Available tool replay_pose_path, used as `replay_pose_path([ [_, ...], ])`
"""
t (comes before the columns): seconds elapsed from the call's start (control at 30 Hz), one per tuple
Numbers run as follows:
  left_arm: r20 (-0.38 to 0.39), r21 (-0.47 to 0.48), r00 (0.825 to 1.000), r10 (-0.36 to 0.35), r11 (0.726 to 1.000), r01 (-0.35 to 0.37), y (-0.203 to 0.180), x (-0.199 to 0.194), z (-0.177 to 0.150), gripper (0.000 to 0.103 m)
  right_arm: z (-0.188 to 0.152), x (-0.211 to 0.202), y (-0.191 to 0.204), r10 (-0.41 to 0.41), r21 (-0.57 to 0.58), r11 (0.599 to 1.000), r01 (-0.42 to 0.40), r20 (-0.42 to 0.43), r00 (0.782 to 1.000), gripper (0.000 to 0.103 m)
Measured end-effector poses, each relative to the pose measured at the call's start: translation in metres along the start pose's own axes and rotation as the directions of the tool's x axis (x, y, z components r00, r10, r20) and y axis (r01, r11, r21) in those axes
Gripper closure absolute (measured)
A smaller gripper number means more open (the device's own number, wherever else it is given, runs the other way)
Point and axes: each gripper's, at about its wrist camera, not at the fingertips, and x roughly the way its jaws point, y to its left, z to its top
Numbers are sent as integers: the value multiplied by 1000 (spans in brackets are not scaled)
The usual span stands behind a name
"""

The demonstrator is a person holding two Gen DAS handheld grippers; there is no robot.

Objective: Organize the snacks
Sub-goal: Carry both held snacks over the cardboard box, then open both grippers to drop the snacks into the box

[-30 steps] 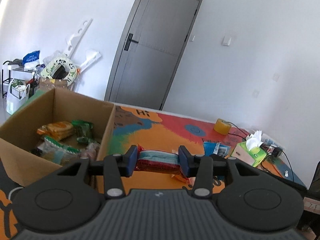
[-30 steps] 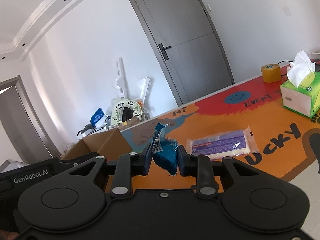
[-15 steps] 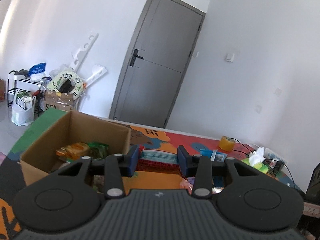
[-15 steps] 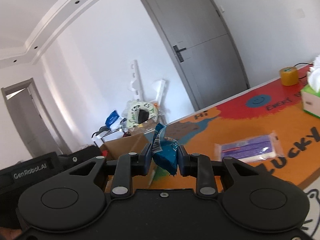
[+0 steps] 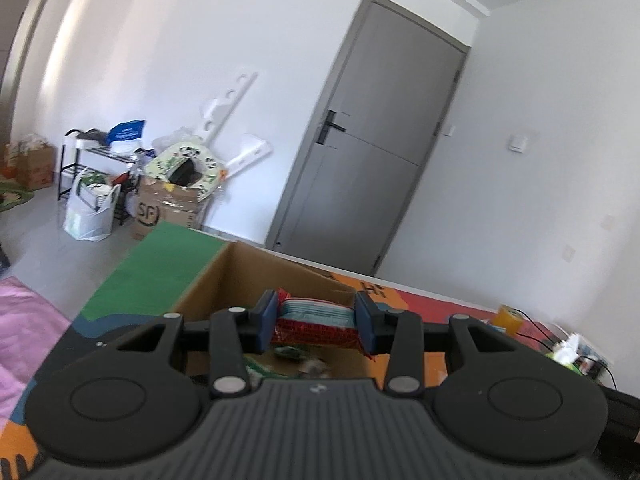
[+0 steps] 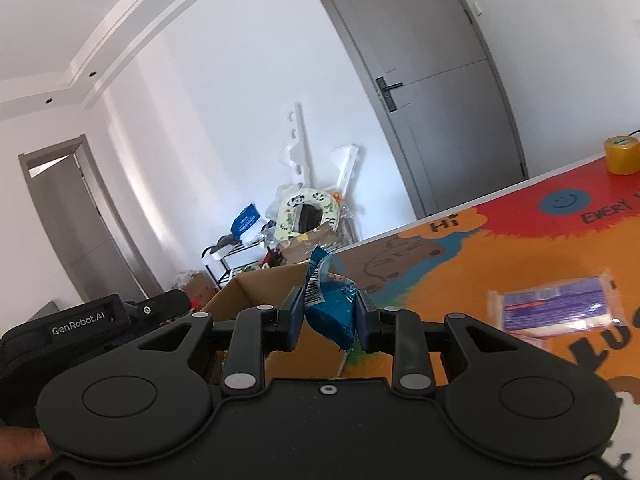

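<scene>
Fingers clamped: left gripper (image 5: 316,322) pinches a red-and-teal snack packet (image 5: 316,320) above the brown cardboard box (image 5: 224,280); right gripper (image 6: 329,320) squeezes a blue foil snack pouch (image 6: 330,304).

Matte black plastic throughout. Left gripper (image 5: 316,322): ribbed grey-black top, two round raised discs, silver pivot screws, blue pads on the fingers (image 5: 267,320). Right gripper (image 6: 329,322): smooth black housing, matching discs and screws, white "GenRobot.AI" lettering on the neighbouring unit.
</scene>
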Motion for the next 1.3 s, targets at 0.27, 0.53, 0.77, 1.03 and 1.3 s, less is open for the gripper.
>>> replay_pose_path([
  [0.27, -6, -33, 998, 58, 998, -58, 20, 7, 5, 58, 4, 23, 24, 31, -43, 999, -33, -40, 999, 75],
  [0.53, -8, -71, 998, 68, 995, -69, 34, 3, 11, 44, 9, 45, 42, 64, -59, 996, -70, -88, 994, 75],
  [0.77, 19, -103, 995, 95, 990, -92, 44, -6, 16, 35, 14, 61, 56, 81, -58, 994, -88, -113, 990, 74],
  [1.03, 31, -123, 990, 140, 983, -136, 52, -17, 15, 25, 14, 75, 70, 104, -57, 992, -113, -150, 983, 54],
  [1.3, 38, -115, 988, 147, 983, -142, 44, -20, 13, 16, 13, 50, 58, 88, -31, 995, -94, -163, 983, 54],
])
